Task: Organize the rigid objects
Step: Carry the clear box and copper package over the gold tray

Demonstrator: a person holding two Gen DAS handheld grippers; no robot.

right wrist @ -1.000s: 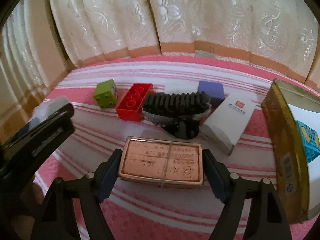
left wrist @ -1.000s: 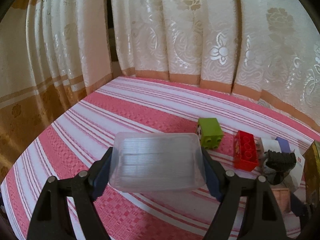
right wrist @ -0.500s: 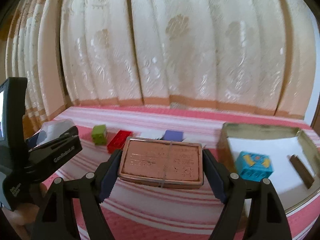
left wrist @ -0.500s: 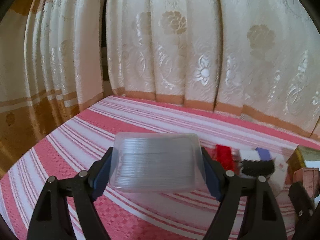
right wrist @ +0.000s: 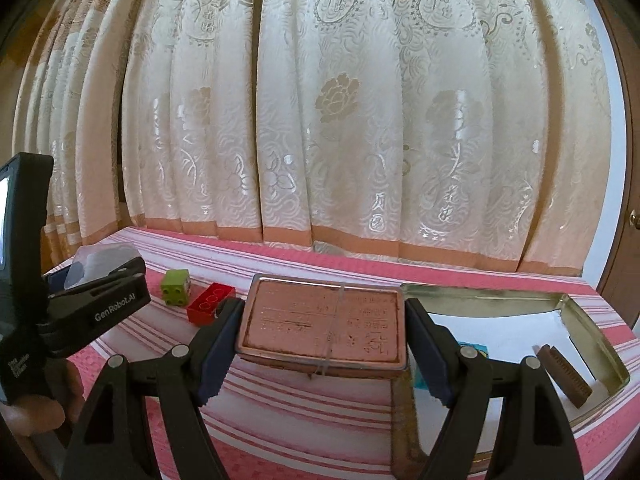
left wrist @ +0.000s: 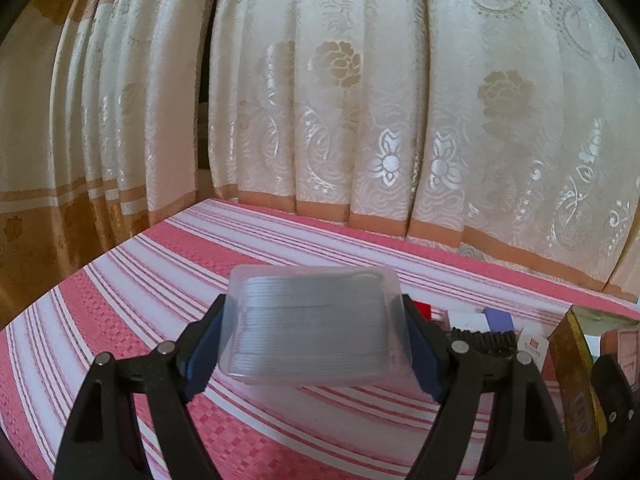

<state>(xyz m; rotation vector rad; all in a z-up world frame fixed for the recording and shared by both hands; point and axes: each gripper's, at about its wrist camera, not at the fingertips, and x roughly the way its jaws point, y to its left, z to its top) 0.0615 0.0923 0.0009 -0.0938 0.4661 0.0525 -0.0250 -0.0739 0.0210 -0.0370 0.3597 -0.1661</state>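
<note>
My left gripper (left wrist: 316, 344) is shut on a clear plastic case (left wrist: 316, 324) and holds it above the striped cloth. My right gripper (right wrist: 324, 340) is shut on a copper-coloured flat tin (right wrist: 324, 320) tied with a thin band, held above the left edge of the open gold metal box (right wrist: 576, 308). The box holds a blue cube (right wrist: 474, 350) and a brown comb-like bar (right wrist: 564, 376). A green brick (right wrist: 176, 286) and a red brick (right wrist: 210, 302) lie on the cloth to the left. The left gripper also shows in the right wrist view (right wrist: 100, 300).
The pink and white striped table cloth (left wrist: 168, 264) runs back to cream curtains (left wrist: 360, 100). In the left wrist view a black brush (left wrist: 484, 338), a purple block (left wrist: 498, 318) and a white box (left wrist: 534, 344) lie right of the case, before the gold box (left wrist: 576, 360).
Both grippers have risen and tilted up, so more curtain shows. The right gripper has carried the copper tin right, over the gold box's edge. Both grips are unchanged.
</note>
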